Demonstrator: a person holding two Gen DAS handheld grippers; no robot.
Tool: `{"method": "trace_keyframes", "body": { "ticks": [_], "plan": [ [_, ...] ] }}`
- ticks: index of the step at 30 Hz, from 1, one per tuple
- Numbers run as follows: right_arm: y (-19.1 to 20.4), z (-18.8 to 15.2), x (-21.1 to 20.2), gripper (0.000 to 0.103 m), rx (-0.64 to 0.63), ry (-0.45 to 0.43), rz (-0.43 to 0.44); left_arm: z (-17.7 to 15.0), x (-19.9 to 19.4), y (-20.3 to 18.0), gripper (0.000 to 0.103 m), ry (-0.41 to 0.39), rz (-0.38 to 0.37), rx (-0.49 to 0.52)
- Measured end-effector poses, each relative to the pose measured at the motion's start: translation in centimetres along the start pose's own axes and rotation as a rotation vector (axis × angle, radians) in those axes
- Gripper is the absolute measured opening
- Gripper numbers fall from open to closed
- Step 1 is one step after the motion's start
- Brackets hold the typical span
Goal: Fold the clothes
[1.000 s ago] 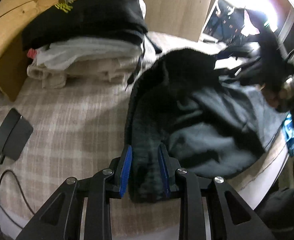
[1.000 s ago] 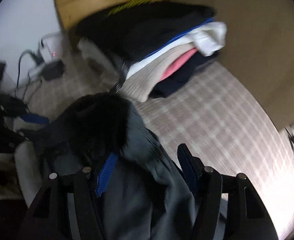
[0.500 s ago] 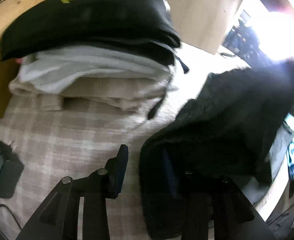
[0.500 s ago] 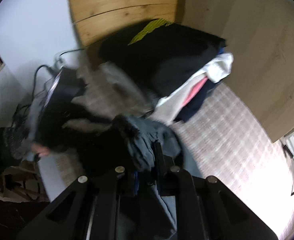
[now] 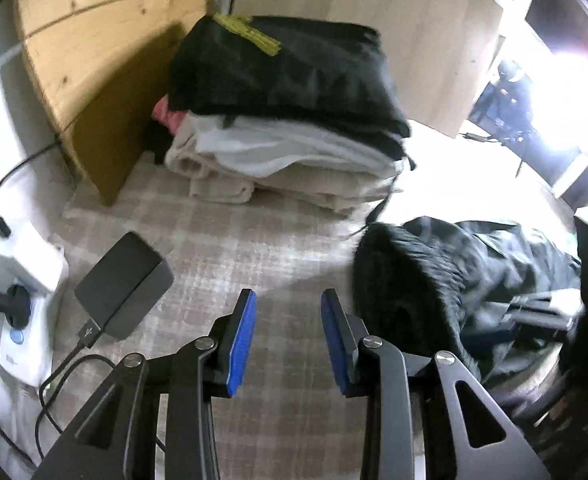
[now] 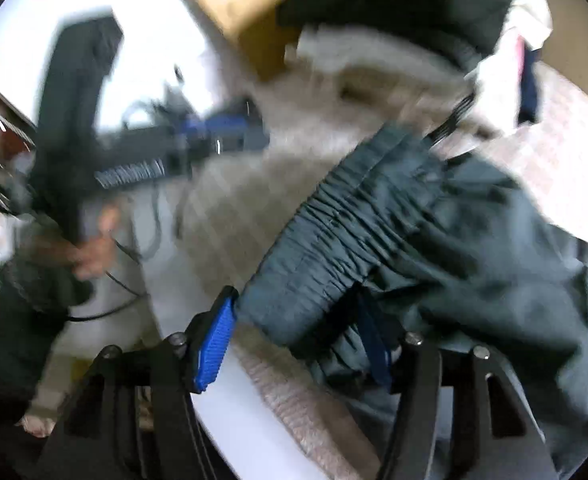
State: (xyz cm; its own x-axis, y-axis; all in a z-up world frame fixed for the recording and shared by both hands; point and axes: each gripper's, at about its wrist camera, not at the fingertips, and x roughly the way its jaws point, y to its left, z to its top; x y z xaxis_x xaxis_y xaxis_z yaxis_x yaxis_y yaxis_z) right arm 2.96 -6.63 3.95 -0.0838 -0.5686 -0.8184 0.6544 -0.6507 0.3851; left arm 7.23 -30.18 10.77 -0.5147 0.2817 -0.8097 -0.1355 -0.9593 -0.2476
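A dark grey-green garment (image 5: 454, 280) lies crumpled on the checked bed sheet (image 5: 234, 240), to the right of my left gripper (image 5: 288, 340). That gripper is open and closing slightly, with only bare sheet between its blue pads. In the right wrist view the garment (image 6: 434, 240) shows a gathered elastic waistband (image 6: 346, 216). My right gripper (image 6: 294, 344) is opening wide; the waistband end lies between the jaws, and cloth partly covers the right pad (image 6: 378, 344). The left pad (image 6: 214, 344) is bare. The picture is blurred.
A stack of folded clothes (image 5: 290, 120), black on top, sits against the wooden headboard (image 5: 94, 60). A black power adapter (image 5: 124, 284) with a cable and a white power strip (image 5: 18, 300) lie at the left. A hand (image 6: 90, 248) holds the other gripper.
The left gripper has let go of the dark garment and moved left over bare sheet. The right gripper shut on the garment half a second ago and has since opened wide.
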Motion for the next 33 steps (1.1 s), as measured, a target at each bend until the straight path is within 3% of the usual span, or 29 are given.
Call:
{"method": "trace_keyframes", "body": {
  "ticks": [3,6,9,13,16,20,24,27,30,33],
  "plan": [
    [-1.6,-0.4,-3.8,0.062,0.056,-0.070,0.057,0.8,0.6,-1.3,0.031,0.016,-0.094,-0.003],
    [-3.6,-1.4,-7.3,0.062,0.134,-0.141,0.088,1.4,0.6,-2.8,0.034,0.013,-0.133,0.033],
    [-5.1,-2.3,-9.7,0.062,0.171,-0.185,0.000,1.6,1.5,-4.0,0.036,0.059,-0.218,0.014],
    [-7.8,-4.2,-9.6,0.061,0.241,-0.165,-0.090,1.1,4.7,-6.7,0.039,0.117,-0.119,0.147],
    [-9.4,-5.9,-7.4,0.061,0.262,-0.086,-0.135,1.4,7.5,-7.0,0.042,0.150,-0.043,0.191],
    [-8.3,-7.0,-6.3,0.061,0.196,-0.041,-0.136,2.7,6.5,-6.1,0.039,0.132,-0.034,0.148],
    [-6.7,-7.9,-7.7,0.061,0.146,-0.049,-0.145,1.4,2.6,-5.8,0.039,0.113,-0.071,0.119],
    [-6.4,-9.2,-9.4,0.061,0.095,-0.069,-0.293,-1.6,0.5,-6.1,0.041,0.178,-0.141,0.013],
    [-8.0,-11.0,-11.1,0.061,0.144,-0.079,-0.336,-4.5,0.8,-7.1,0.042,0.251,-0.176,-0.075],
    [-9.6,-12.0,-11.0,0.061,0.182,-0.065,-0.324,-5.3,2.3,-7.9,0.042,0.273,-0.179,-0.091]
  ]
}}
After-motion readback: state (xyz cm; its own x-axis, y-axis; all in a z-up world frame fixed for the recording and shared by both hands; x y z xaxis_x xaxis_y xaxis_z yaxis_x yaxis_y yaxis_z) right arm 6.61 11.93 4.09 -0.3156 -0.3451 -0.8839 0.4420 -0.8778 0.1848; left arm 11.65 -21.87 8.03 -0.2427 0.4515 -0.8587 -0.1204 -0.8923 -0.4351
